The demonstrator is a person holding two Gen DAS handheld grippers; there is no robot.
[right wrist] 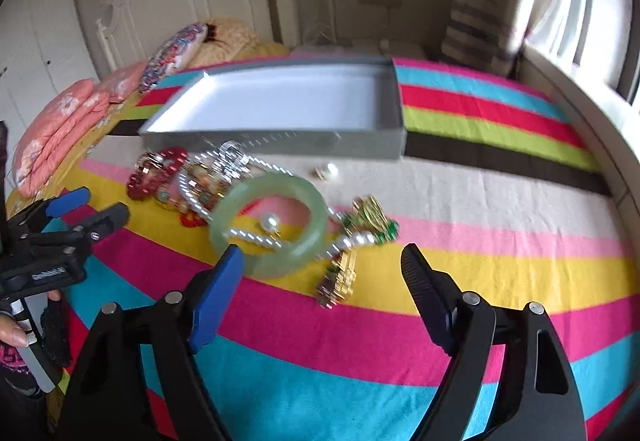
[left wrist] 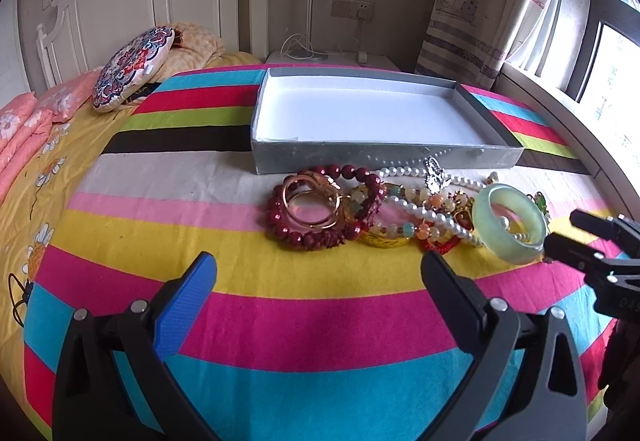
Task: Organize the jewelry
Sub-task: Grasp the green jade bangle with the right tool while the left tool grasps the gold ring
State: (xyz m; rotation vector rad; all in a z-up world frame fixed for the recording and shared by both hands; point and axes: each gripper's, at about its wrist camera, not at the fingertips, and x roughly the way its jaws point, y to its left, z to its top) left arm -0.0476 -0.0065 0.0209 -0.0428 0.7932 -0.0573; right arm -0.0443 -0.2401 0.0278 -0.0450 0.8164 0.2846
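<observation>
A tangled jewelry pile lies on the striped cloth in front of an empty grey box [left wrist: 372, 157] [right wrist: 276, 147] with a white inside. The pile holds a dark red bead bracelet [left wrist: 308, 239], gold rings [left wrist: 312, 207], a pearl necklace [left wrist: 432, 217] [right wrist: 256, 237] and a pale green jade bangle [left wrist: 510, 221] [right wrist: 268, 229]. My left gripper [left wrist: 320, 269] [right wrist: 96, 207] hovers open before the pile, nothing between its fingers. My right gripper [right wrist: 322, 261] [left wrist: 568, 233] is open at the bangle. Its blue fingertip [right wrist: 230, 267] sits at the bangle's near rim, and the other finger stands well clear.
A green and gold piece [right wrist: 372, 217] and a gold clasp piece [right wrist: 340, 277] lie right of the bangle. A small pearl earring [right wrist: 330, 170] sits alone near the box. Pillows [left wrist: 132, 69], a headboard, a nightstand and a curtained window surround the bed. A hand [right wrist: 16, 329] holds the left gripper.
</observation>
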